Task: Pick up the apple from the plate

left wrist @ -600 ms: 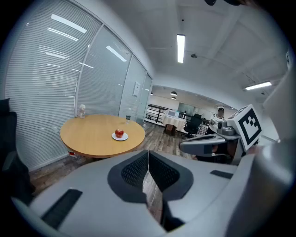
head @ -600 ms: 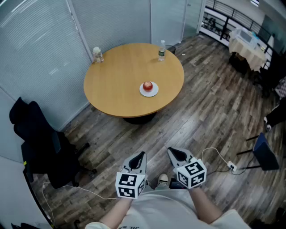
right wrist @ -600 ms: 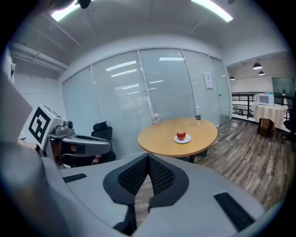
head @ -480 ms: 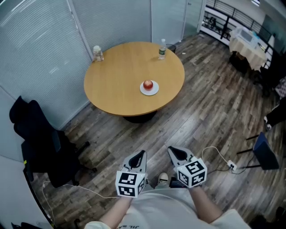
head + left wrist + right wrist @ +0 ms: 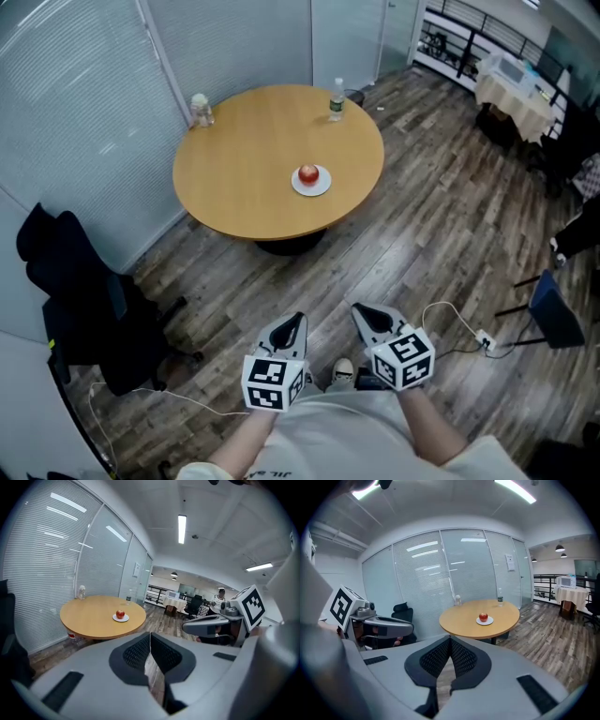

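Observation:
A red apple (image 5: 308, 173) sits on a small white plate (image 5: 311, 187) on a round wooden table (image 5: 244, 178) across the room. The apple (image 5: 120, 614) and plate (image 5: 121, 618) also show small and far in the left gripper view, and the apple (image 5: 483, 617) on its plate (image 5: 484, 621) shows in the right gripper view. My left gripper (image 5: 295, 325) and right gripper (image 5: 361, 316) are held side by side near my body, well short of the table. Both are shut with nothing between the jaws.
Two bottles (image 5: 199, 110) (image 5: 335, 100) stand at the table's far rim. A black chair with a jacket (image 5: 80, 300) stands at the left by the glass wall. A cable and power strip (image 5: 480, 341) lie on the wooden floor at the right, beside a blue chair (image 5: 551, 314).
The view has shifted slightly, with the table sliding a little up and left in the head view. Both grippers keep their places and stay shut.

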